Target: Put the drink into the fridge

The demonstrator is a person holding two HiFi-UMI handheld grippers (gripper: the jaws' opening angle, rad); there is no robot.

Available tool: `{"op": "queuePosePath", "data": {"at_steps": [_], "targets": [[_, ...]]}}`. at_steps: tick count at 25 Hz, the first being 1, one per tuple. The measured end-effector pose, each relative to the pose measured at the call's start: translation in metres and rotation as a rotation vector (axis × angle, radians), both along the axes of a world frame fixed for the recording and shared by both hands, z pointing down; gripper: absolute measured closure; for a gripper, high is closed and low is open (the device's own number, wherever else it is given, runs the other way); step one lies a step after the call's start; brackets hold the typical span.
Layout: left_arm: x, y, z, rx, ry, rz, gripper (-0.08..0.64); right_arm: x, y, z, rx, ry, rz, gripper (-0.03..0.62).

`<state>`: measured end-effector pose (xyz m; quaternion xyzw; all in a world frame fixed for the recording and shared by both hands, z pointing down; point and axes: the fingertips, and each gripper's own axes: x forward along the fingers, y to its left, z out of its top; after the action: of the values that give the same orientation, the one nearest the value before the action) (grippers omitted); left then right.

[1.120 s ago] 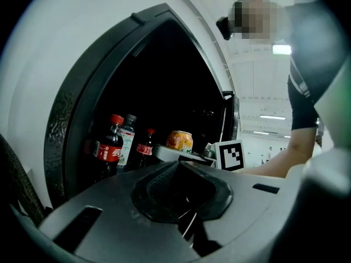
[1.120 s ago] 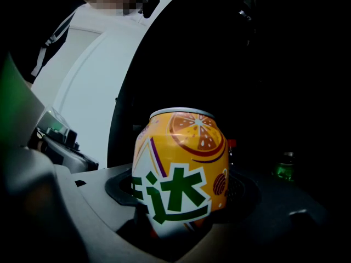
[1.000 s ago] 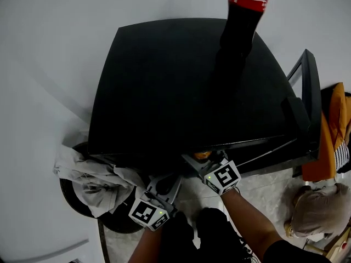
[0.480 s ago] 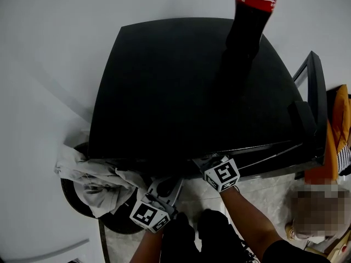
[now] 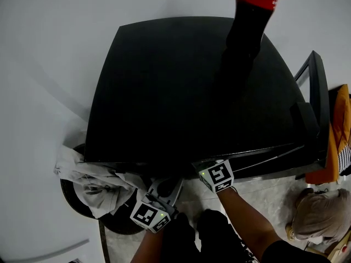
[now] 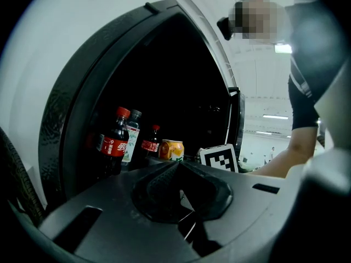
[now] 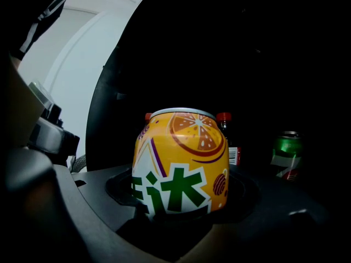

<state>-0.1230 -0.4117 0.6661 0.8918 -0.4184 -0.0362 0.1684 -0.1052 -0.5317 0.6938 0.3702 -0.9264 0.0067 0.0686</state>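
Fridge interior (image 6: 164, 86), orange can (image 7: 181, 166) upright

A plain white wall (image 5: 49, 48) fills the top and left. A pale marbled tile floor (image 5: 274, 190) lies below. A crumpled grey cloth (image 5: 93, 174) drapes a round black bin (image 5: 118, 222). Long ceiling strip lights (image 6: 274, 116) glow far off.

Path ahead obstructed: cola bottle (image 7: 225, 127) stands just behind orange can (image 7: 181, 166); green can (image 7: 287, 155) further right (dark gap between them).
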Motion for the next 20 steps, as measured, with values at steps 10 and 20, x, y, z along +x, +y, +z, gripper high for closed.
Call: {"op": "queuePosePath", "data": {"at_steps": [10, 20], "targets": [[-0.001, 0.004, 0.000, 0.000, 0.008, -0.002, 0.549, -0.002, -0.001, 0.012, -0.021, 0.094, 0.014, 0.249], [0.002, 0.010, -0.005, -0.008, 0.014, 0.013, 0.549, -0.002, 0.001, 0.015, -0.071, 0.090, -0.017, 0.247]]}}
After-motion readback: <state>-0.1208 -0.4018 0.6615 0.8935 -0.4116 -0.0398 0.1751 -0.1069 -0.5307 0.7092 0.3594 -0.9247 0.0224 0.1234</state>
